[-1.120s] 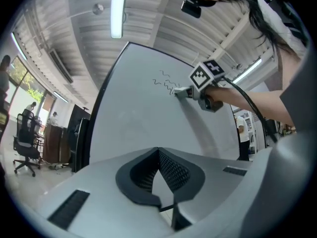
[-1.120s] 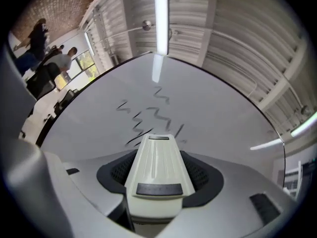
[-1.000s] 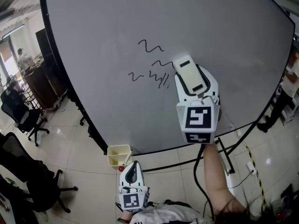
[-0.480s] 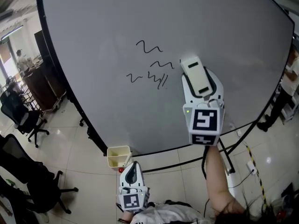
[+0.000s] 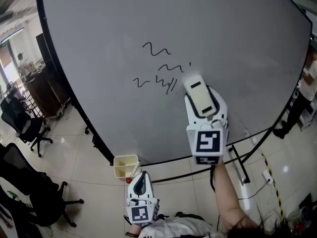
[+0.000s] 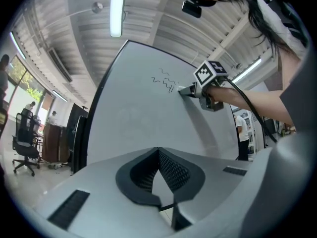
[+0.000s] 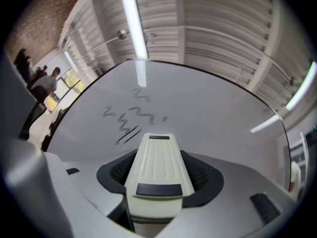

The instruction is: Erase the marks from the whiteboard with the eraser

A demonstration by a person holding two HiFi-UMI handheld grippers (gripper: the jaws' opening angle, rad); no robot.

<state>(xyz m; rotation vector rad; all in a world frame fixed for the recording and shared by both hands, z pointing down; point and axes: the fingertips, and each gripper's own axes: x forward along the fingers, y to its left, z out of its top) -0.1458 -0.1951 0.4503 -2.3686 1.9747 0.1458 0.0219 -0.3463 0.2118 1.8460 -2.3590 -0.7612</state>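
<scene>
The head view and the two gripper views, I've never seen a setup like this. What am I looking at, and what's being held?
There is no robot here: a person holds a two-jaw hand tool in each hand. The head view looks down from a camera on the person's head. Each gripper view comes from a camera riding on that tool, looking along its jaws. In front stands a whiteboard with black squiggles. The right gripper is closed on a cream eraser, whose front end appears to touch the board just right of the squiggles. The left gripper hangs low, jaws together, holding nothing.
</scene>
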